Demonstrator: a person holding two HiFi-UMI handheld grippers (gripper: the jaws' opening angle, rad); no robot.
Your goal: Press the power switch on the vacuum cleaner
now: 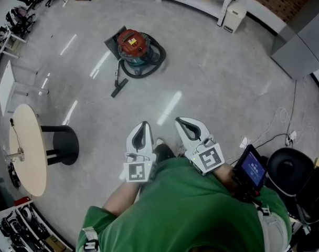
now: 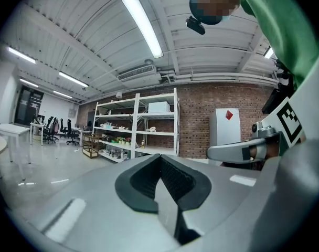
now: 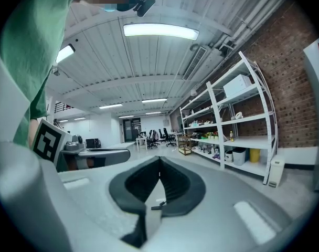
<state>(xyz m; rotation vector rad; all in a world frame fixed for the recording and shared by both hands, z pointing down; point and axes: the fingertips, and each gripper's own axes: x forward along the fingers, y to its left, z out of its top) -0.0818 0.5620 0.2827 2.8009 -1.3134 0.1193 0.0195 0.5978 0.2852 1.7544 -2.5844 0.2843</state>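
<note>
Both closed, empty: left hand-held gripper (image 1: 144, 126), right hand-held gripper (image 1: 180, 122). Vacuum cleaner (image 1: 134, 46) well apart on floor (image 1: 212, 83); walk close, locate switch, press with closed tip.

You have a round table (image 1: 28, 151) at the left edge, white shelving (image 1: 201, 4) along the top, a black chair (image 1: 289, 167) lower right.

A glossy grey floor (image 1: 212, 83) runs well ahead of the left gripper (image 1: 144, 125) and right gripper (image 1: 179, 122) to white shelving (image 1: 209, 5) against a brick wall (image 2: 201, 119), a round pale table (image 1: 28, 151) stands off to the left gripper's left, and strip lights (image 3: 159, 31) hang overhead.
</note>
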